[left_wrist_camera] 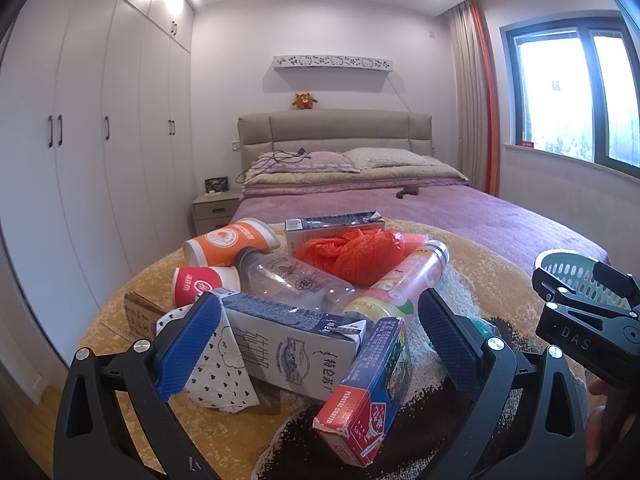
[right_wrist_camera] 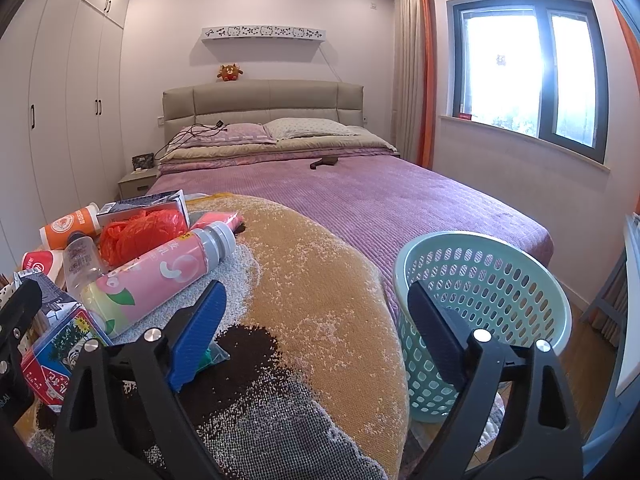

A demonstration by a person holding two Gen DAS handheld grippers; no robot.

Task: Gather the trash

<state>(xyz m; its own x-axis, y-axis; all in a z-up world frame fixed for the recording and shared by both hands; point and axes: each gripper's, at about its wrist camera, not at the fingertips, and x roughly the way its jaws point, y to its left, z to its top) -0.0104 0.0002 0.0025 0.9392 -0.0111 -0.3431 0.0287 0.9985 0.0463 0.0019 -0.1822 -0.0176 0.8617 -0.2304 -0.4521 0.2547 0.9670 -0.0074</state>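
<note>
A bedroom with white wardrobes holds a purple-covered bed [right_wrist_camera: 400,200]; at its foot a yellow and brown knitted blanket [right_wrist_camera: 312,280] carries the trash: a white and navy milk carton [left_wrist_camera: 288,344], a pink peach-print bottle [right_wrist_camera: 160,276], a clear plastic bottle [left_wrist_camera: 292,280], an orange crumpled plastic bag [left_wrist_camera: 352,256]. The mint perforated plastic basket [right_wrist_camera: 480,280] stands beside the bed; its inside cannot be seen. The left hand-held gripper [left_wrist_camera: 320,340] stands released around the carton; the right hand-held gripper [right_wrist_camera: 316,332] is released, empty.
</note>
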